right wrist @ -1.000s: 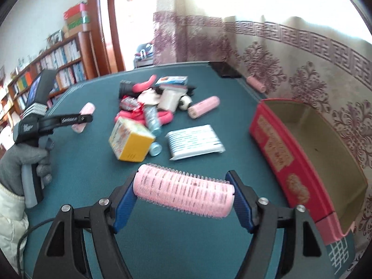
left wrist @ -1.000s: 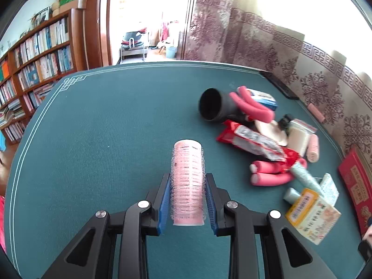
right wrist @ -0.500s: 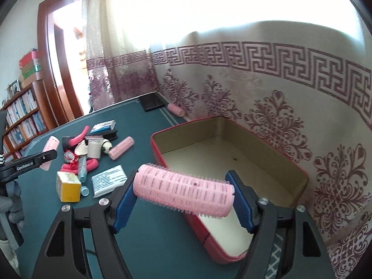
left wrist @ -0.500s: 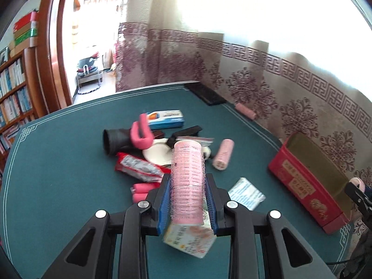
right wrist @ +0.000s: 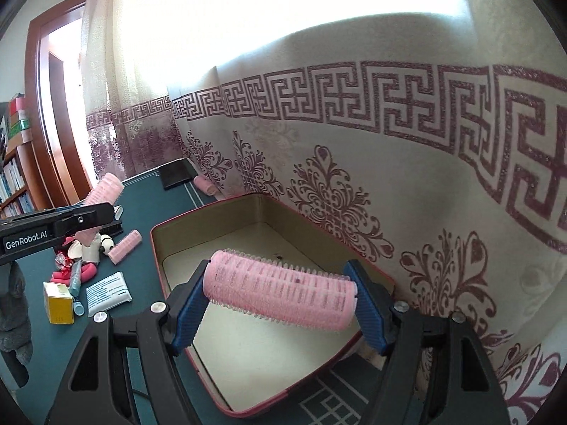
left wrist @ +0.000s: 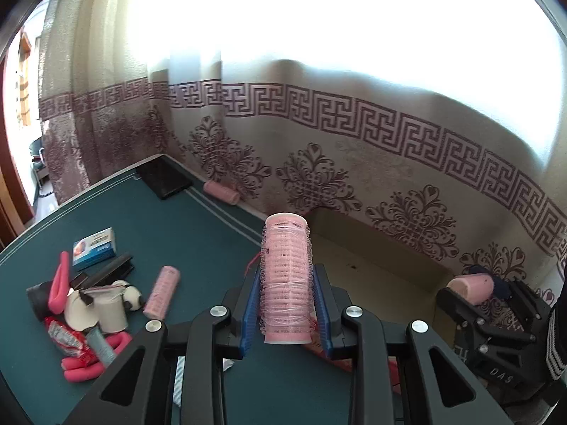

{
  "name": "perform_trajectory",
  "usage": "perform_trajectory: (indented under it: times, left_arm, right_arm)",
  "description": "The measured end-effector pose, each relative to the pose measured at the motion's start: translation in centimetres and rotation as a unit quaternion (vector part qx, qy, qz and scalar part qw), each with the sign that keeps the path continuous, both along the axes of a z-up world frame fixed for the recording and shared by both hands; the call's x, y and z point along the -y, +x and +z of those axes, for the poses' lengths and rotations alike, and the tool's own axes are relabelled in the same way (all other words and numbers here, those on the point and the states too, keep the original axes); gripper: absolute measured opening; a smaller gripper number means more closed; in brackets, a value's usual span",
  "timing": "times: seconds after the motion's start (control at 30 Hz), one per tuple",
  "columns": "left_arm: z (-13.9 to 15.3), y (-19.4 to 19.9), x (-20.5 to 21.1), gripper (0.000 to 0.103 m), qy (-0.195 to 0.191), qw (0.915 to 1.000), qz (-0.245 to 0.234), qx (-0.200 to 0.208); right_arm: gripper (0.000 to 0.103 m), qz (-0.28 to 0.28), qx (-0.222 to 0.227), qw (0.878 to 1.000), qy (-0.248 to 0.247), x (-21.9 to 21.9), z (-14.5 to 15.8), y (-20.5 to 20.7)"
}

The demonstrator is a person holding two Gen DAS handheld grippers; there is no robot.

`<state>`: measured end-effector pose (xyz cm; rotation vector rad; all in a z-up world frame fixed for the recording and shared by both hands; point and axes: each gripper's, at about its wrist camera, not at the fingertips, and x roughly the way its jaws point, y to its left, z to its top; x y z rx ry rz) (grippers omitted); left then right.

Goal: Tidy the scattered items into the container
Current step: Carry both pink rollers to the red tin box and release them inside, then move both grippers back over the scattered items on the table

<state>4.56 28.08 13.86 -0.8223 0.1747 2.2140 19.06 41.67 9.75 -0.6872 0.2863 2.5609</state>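
Pink curler (left wrist: 286, 283) clamped lengthwise in your left gripper (left wrist: 286, 313), nose toward the red box (left wrist: 375, 262), so it's ready to drop. Right view: right gripper (right wrist: 280, 294) grips second curler (right wrist: 281, 292) end-to-end, over the box floor (right wrist: 248, 347). Clutter (right wrist: 88, 269) remains on the table.

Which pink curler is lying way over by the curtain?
The lone pink curler at the table's far edge, beside the black tablet. Another curler lies near the pile; the left gripper and right gripper each grip one.
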Motion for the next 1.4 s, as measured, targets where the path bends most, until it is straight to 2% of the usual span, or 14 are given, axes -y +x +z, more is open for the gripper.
perform_trajectory:
  times: [0.07,0.13,0.17,0.2,0.3,0.4,0.63,0.7,0.9,1.23,1.4]
  left_arm:
    - [0.1,0.0,-1.6,0.031,0.011,0.9997,-0.020,0.006]
    - [0.0,0.1,-2.8,0.060,0.022,0.9988,-0.041,0.015]
    - [-0.1,0.2,-3.2,0.088,0.026,0.9985,-0.046,0.015]
    - [-0.2,0.4,-3.2,0.093,0.034,0.9982,-0.049,0.010]
    - [-0.5,0.7,-2.8,0.093,0.033,0.9982,-0.049,0.005]
    - [-0.9,-0.1,-1.4,0.093,0.027,0.9995,-0.017,0.006]
    - [-2.3,-2.1,3.1,0.095,0.040,0.9965,0.059,0.042]
    - [-2.7,-2.3,4.4,0.100,0.043,0.9952,0.074,0.047]
    - [-3.5,-2.0,8.1,0.100,0.039,0.9922,0.107,0.051]
    - [-5.2,-0.9,16.4,0.101,0.019,0.9837,0.174,0.044]
    - [-7.3,-1.4,18.7,0.101,0.014,0.9774,0.199,0.069]
  right_arm:
    - [0.077,-0.007,0.000,1.000,0.000,-0.5,-0.1,0.1]
    - [0.079,-0.013,0.002,1.000,0.002,-0.8,-0.3,0.2]
    - [0.080,-0.013,0.006,1.000,0.001,-1.0,-0.5,0.1]
    - [0.081,-0.013,0.007,1.000,-0.003,-1.2,-0.6,0.1]
    - [0.081,-0.019,0.009,1.000,-0.010,-1.7,-0.9,0.2]
    - [0.082,-0.021,0.008,1.000,-0.020,-1.9,-1.0,0.3]
    - [0.082,-0.003,0.012,1.000,-0.025,-0.8,-1.1,-0.5]
    - [0.082,0.002,0.013,1.000,-0.025,-0.2,-1.1,-0.6]
    - [0.082,0.023,0.017,0.999,-0.029,1.2,-1.2,-1.6]
    - [0.082,0.063,0.033,0.997,-0.037,4.0,-1.8,-3.3]
    - [0.082,0.080,0.038,0.996,-0.031,5.6,-1.8,-3.9]
